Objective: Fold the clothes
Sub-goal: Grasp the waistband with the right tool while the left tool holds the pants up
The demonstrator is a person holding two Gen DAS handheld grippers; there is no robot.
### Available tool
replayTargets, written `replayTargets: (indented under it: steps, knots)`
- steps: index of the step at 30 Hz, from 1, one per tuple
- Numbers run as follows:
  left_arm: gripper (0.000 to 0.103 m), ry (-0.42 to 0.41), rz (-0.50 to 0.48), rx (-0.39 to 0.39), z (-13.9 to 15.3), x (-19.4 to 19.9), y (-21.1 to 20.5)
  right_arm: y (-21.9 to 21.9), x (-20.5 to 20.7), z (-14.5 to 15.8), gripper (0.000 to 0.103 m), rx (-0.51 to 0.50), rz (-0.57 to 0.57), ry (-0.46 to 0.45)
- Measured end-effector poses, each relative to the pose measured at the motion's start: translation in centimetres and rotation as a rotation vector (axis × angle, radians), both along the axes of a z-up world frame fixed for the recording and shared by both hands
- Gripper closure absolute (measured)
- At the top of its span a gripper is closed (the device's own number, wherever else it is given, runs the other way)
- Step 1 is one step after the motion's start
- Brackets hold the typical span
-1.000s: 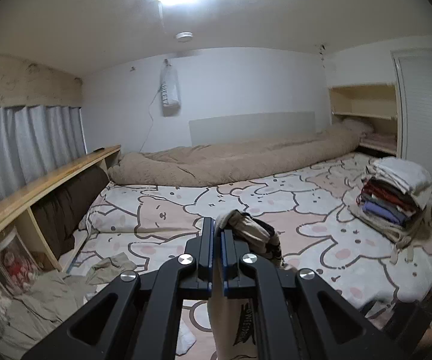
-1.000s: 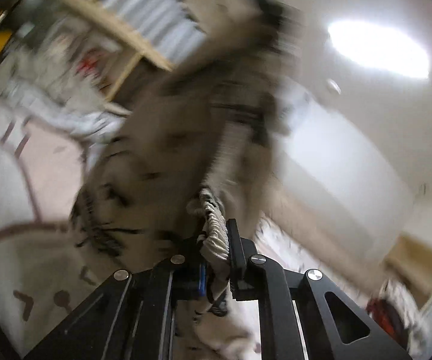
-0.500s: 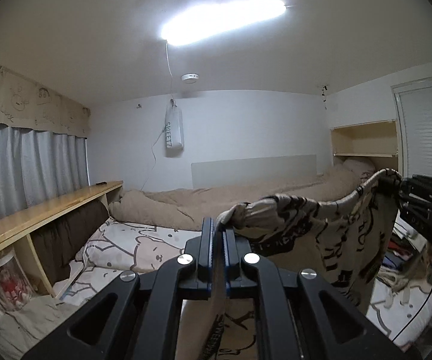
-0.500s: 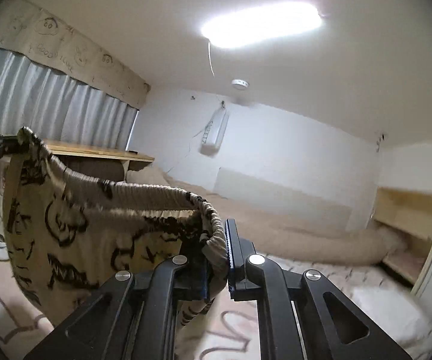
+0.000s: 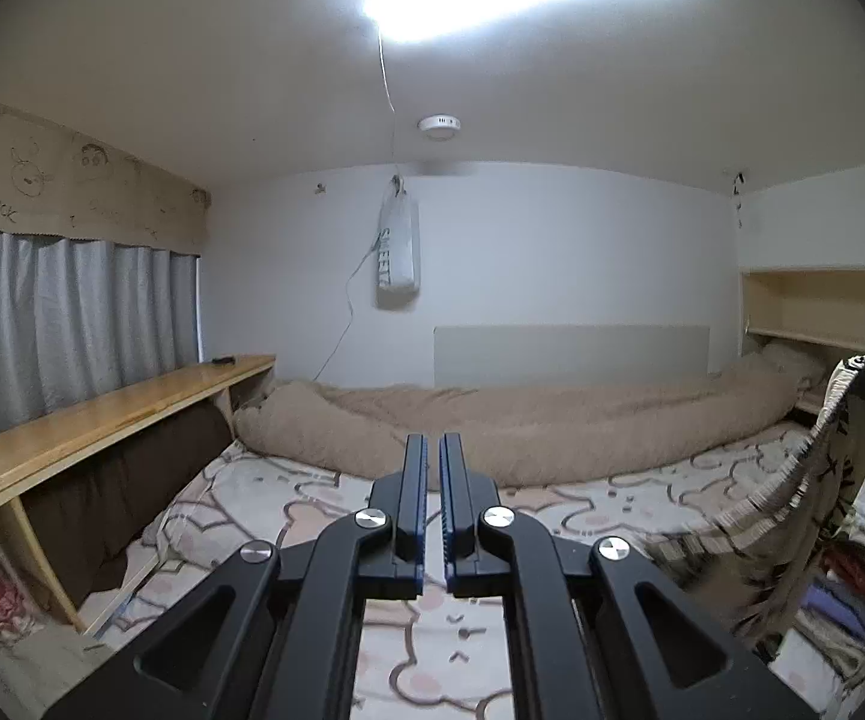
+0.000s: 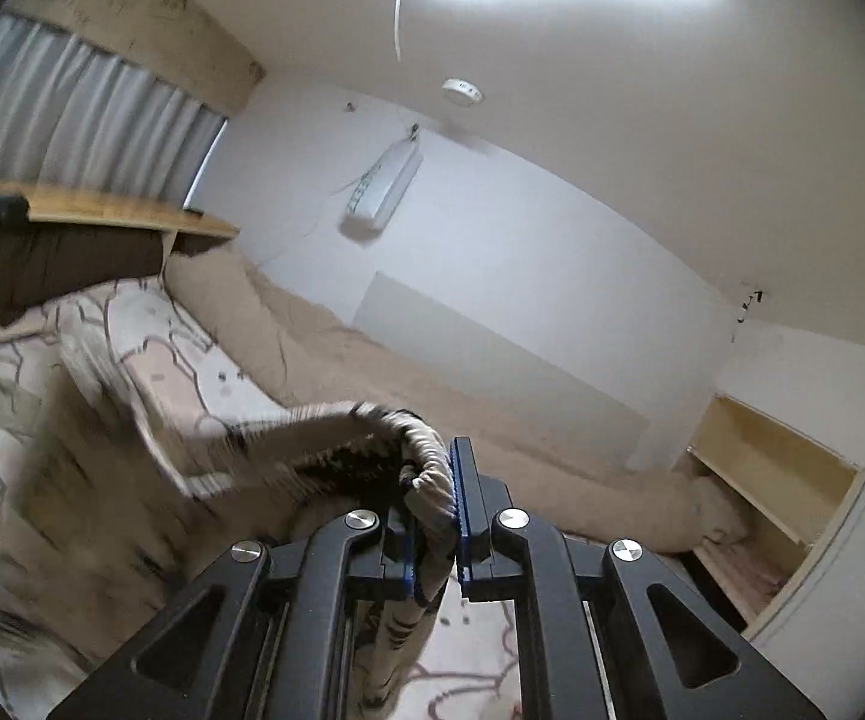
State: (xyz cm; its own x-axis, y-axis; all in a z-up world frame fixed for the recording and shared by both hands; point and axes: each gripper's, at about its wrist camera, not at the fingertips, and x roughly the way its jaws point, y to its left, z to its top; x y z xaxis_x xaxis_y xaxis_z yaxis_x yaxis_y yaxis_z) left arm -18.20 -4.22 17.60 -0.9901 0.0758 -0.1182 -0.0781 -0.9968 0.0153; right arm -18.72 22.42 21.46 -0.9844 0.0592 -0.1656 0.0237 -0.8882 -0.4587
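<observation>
The patterned beige garment (image 6: pixel 324 438) is hanging in the air above the bed (image 5: pixel 612 492), its ribbed hem pinched in my right tool (image 6: pixel 435 480), which is clamping that hem between its blue pads while the rest of the cloth is drooping down and away to the left, blurred. From my left side I am seeing the same garment at the right edge, draped from the other tool and sagging toward the mattress. My left tool (image 5: pixel 432 462) is pointing out over the bed with its jaws drawn together, only a thin slit between them and nothing in it. A rumpled tan duvet (image 5: pixel 522 426) is lying along the far side of the bed, and a stack of folded clothes (image 5: pixel 852 582) is sitting at the right, behind the garment.
</observation>
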Motion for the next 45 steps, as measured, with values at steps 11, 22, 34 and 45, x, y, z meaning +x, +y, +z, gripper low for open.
replayTargets:
  steps: [11,22,34,45]
  knots:
    - [0.025,-0.072,-0.421,0.041,-8.8,7.0,4.9,2.0,4.4,0.5,0.093,0.115,-0.017,0.103]
    - [0.025,-0.197,-0.710,0.165,-16.1,14.0,12.3,3.6,13.8,1.6,0.093,-0.052,0.048,0.115]
    - [0.025,-0.122,-0.780,0.226,-14.3,14.5,11.2,3.0,19.6,1.1,0.093,-0.103,0.146,0.088]
    - [0.068,-0.194,-0.910,0.278,-15.0,12.8,11.9,3.1,19.7,1.2,0.093,-0.074,0.140,0.084]
